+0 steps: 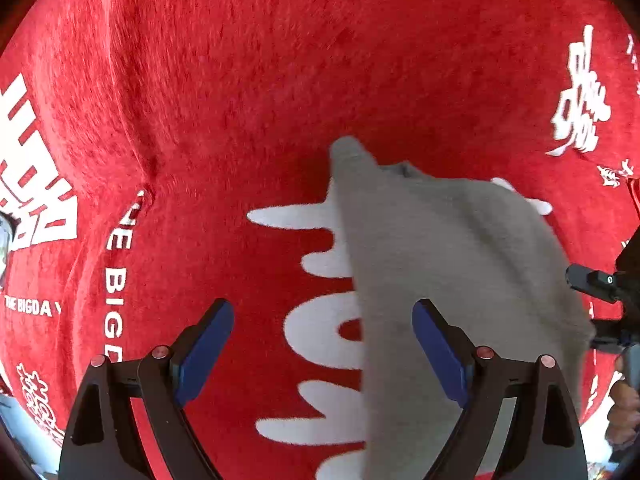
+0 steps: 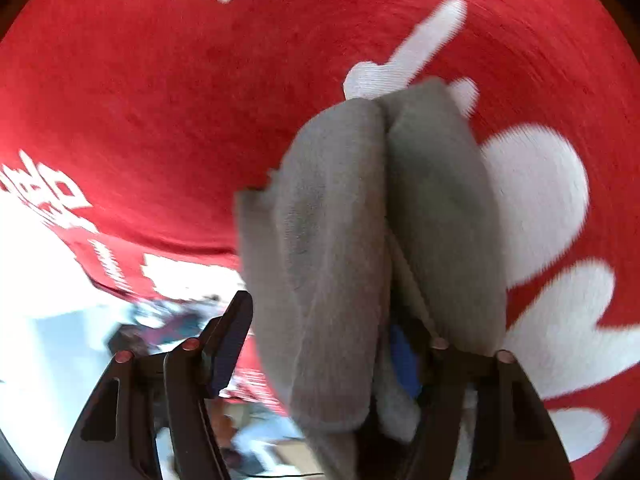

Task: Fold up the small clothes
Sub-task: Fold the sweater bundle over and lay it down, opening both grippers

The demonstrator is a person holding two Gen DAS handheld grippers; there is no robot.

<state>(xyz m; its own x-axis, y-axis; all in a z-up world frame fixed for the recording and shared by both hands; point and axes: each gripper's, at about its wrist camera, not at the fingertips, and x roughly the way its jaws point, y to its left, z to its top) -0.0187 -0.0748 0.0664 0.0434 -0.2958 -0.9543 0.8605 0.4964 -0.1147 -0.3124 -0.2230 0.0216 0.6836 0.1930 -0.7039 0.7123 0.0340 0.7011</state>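
Observation:
A small grey garment (image 1: 448,264) lies bunched on the red blanket (image 1: 280,80), its far corner pointing away. My left gripper (image 1: 324,308) is open above the blanket with only red fabric between its blue pads (image 1: 204,352); the garment's left edge runs behind its right finger. In the right wrist view the grey garment (image 2: 340,240) is folded lengthwise and piled between the jaws of my right gripper (image 2: 320,316), draped over the right finger. The left pad (image 2: 228,352) stands clear of the cloth, so that gripper is open. Part of my right gripper (image 1: 600,280) shows at the right edge.
The red blanket bears large white lettering (image 1: 320,332) and has a raised crease (image 1: 132,132) at the left. Its edge (image 2: 120,280) drops off at the lower left of the right wrist view, with bright floor and blurred clutter beyond. A hand (image 1: 624,412) holds the right tool.

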